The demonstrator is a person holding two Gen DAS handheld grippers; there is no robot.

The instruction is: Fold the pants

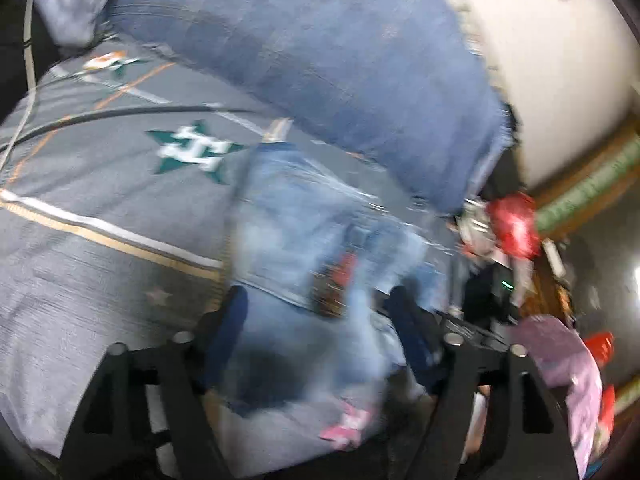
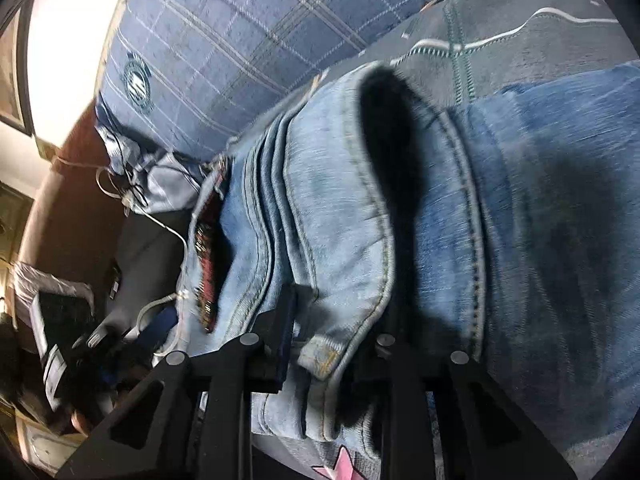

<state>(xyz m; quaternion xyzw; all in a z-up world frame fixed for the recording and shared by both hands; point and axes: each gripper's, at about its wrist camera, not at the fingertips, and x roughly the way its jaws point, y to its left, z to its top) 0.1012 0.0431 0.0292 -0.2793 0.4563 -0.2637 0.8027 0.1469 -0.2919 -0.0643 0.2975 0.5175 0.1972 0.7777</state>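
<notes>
Light blue jeans (image 1: 304,224) lie bunched on a grey bedspread (image 1: 80,208). In the left wrist view my left gripper (image 1: 320,312) has its fingers spread wide, with blurred denim between them. In the right wrist view the jeans (image 2: 540,208) fill the frame, with a hem loop (image 2: 348,216) standing up. My right gripper (image 2: 332,320) has this hem fold between its fingers; the right finger is hidden in shadow behind the fold. The jaws look partly apart, and I cannot tell whether they pinch the cloth.
A blue plaid pillow (image 2: 224,40) lies past the jeans, also in the left wrist view (image 1: 320,60). White cables (image 2: 160,224) and a dark device (image 2: 60,320) lie off the bed's left. Red and purple items (image 1: 516,224) clutter the floor by the white wall (image 1: 560,80).
</notes>
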